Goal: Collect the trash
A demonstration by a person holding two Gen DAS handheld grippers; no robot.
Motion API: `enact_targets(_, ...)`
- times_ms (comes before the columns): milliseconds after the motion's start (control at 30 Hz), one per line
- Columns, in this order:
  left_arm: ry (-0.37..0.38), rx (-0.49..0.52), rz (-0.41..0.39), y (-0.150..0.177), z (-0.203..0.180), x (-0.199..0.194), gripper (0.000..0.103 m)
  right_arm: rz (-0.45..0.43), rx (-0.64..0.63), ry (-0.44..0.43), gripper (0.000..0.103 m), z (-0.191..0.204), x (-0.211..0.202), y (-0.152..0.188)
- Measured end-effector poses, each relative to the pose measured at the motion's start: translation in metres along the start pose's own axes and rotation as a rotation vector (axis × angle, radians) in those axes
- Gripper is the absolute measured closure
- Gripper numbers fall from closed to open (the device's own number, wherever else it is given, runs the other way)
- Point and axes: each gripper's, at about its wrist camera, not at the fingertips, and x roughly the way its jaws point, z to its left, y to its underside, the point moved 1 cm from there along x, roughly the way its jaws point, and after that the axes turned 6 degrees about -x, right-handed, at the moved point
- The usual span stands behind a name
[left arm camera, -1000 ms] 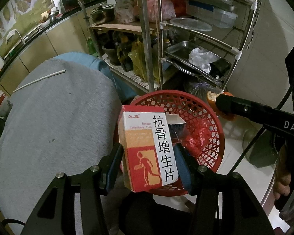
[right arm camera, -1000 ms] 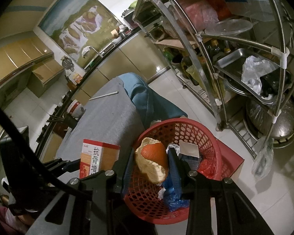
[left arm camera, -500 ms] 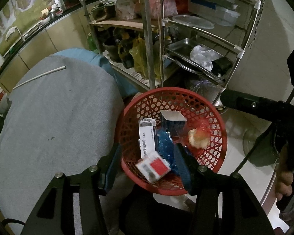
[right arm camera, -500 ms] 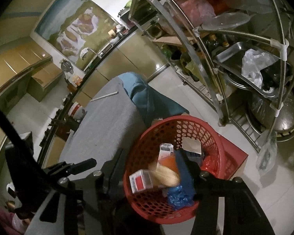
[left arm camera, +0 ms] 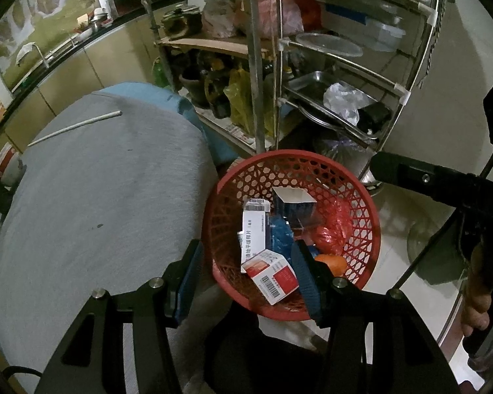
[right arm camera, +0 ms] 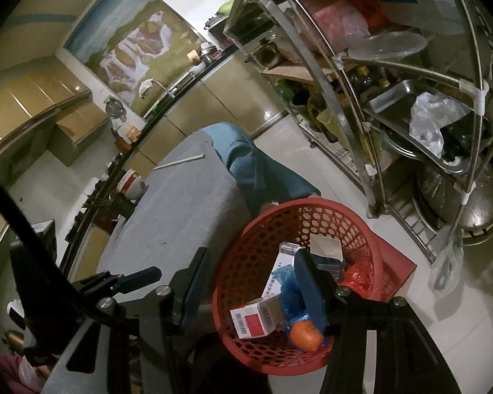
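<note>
Over the red basket [left arm camera: 361, 197], both sets of fingers parted, empty.
At ten o'clock on the desk [left arm camera: 98, 213], white stick [left arm camera: 74, 126]: thin, could slip.

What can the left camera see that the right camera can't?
Only the left camera shows a hand gripping the right tongs' handle. Only the right camera shows the red mat under the basket and a big metal pot. Both show the red basket holding boxes and orange peel, and the grey table.
</note>
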Motion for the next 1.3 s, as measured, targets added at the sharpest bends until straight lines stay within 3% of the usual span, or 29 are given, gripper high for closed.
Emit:
enact_targets(833, -0.133, -0.123, -0.175, 0.026, 0.058, -0.074, 0.037, -0.009, -0.201, -0.031, 0.045, 0.097, -0.011, 0.008)
enact_targets(1300, -0.316, -0.312, -0.28, 0.056, 0.138, -0.121, 0.036, -0.031, -0.389, -0.033, 0.045, 0.184, 0.007, 0.012)
